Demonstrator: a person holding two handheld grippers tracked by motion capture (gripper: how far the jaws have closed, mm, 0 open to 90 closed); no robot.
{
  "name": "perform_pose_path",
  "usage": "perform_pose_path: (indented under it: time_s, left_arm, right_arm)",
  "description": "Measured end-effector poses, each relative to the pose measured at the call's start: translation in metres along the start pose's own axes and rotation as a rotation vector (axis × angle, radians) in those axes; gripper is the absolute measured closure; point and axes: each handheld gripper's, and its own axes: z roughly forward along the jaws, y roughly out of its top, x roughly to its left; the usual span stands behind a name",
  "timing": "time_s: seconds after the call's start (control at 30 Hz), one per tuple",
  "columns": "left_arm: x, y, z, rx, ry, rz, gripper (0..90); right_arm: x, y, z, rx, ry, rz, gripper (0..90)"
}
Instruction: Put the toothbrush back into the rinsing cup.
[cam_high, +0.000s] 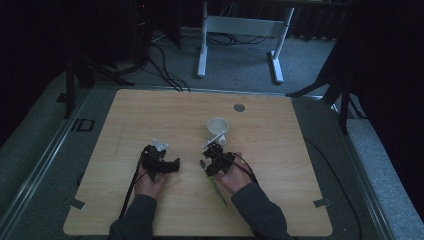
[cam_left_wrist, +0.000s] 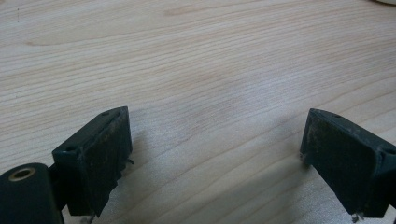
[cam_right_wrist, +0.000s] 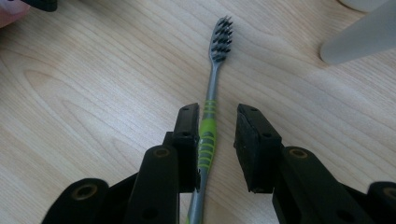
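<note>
A toothbrush (cam_right_wrist: 212, 93) with a grey neck, dark bristles and a green-striped handle lies flat on the wooden table (cam_high: 280, 165). In the high view the toothbrush (cam_high: 216, 189) runs from my right hand towards the front edge. My right gripper (cam_right_wrist: 218, 111) straddles the handle: one pad touches it and the other stands a little off, so the jaws are open. The same right gripper (cam_high: 210, 167) sits just in front of a white cup (cam_high: 218, 127). My left gripper (cam_left_wrist: 217, 116) rests low over bare wood with its jaws wide and nothing between them. In the high view the left gripper (cam_high: 175, 164) lies left of the toothbrush.
The cup stands upright near the table's middle. A pale blurred shape (cam_right_wrist: 362, 39) sits at the top right of the right gripper view. A round grey cap (cam_high: 239, 107) is set in the far part of the tabletop. White desk legs (cam_high: 202, 55) and cables lie on the floor beyond.
</note>
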Motion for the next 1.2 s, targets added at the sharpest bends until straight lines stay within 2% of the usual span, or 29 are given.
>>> perform_pose_path:
  time_s: [0.5, 1.2]
  left_arm:
    - [0.0, 0.0, 0.0, 0.001, -0.001, 0.002, 9.1]
    - [0.0, 0.0, 0.0, 0.003, -0.002, 0.003, 9.1]
  right_arm:
    - [0.006, 0.004, 0.008, 0.051, 0.004, -0.031, 69.9]
    - [0.007, -0.003, 0.024, 0.12, 0.0, -0.044, 70.0]
